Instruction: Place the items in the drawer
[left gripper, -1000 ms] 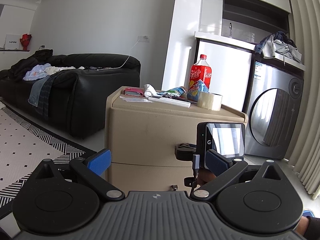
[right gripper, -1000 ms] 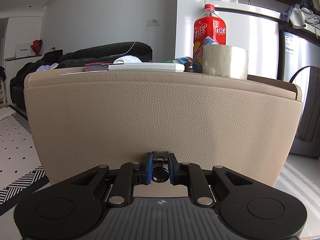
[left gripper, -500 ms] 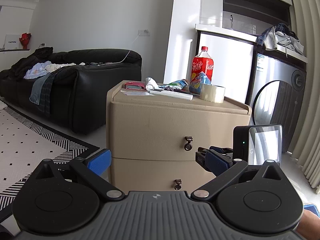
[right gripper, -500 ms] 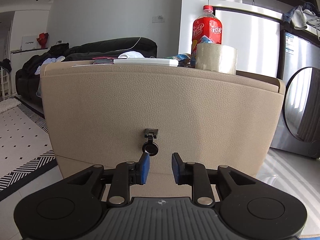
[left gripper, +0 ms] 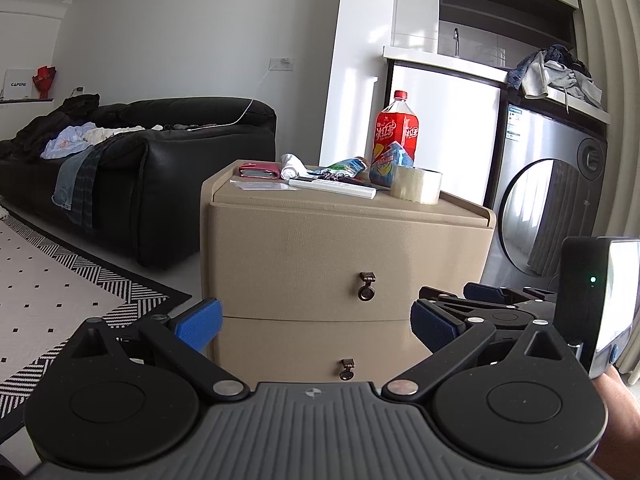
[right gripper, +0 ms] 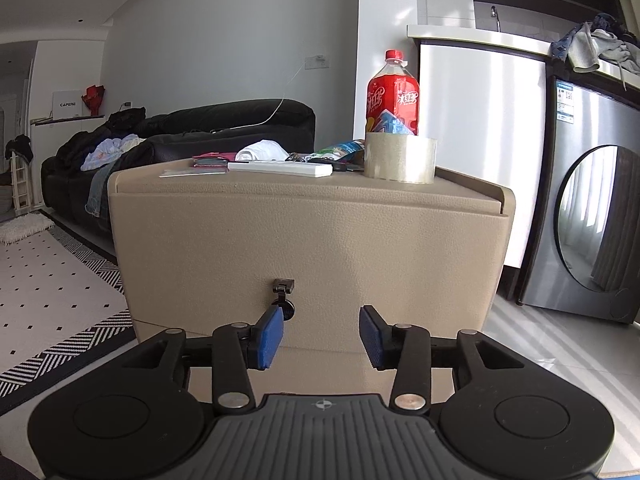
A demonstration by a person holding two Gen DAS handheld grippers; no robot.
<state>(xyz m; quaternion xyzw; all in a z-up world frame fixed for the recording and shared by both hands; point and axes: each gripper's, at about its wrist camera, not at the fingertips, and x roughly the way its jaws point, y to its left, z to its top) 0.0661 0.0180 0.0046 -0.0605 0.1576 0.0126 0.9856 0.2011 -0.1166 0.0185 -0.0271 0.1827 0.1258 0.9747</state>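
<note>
1. Living room with a black sofa [left gripper: 168, 160]; a beige cabinet [left gripper: 344, 248] carries the items on its top surface [right gripper: 460, 188]: tape roll [right gripper: 400, 158], red bottle [right gripper: 393, 96], white remote [right gripper: 280, 168].
2. Both drawers look shut, so opening seems the step in hand.
3. Right hand-held gripper [right gripper: 321, 336] hangs open, just right of the top drawer's ring knob [right gripper: 283, 296]; it needs recentring, then closing.
4. Left hand-held gripper [left gripper: 316, 324] is wide open, empty, well back.

both wrist views look level and forward at the front of the beige nightstand [left gripper: 344, 248], the left from farther back and showing both drawers, the right close to the upper drawer [right gripper: 308, 256]. both share the cluttered top, sofa [left gripper: 160, 152] and washing machine [right gripper: 592, 216].
</note>
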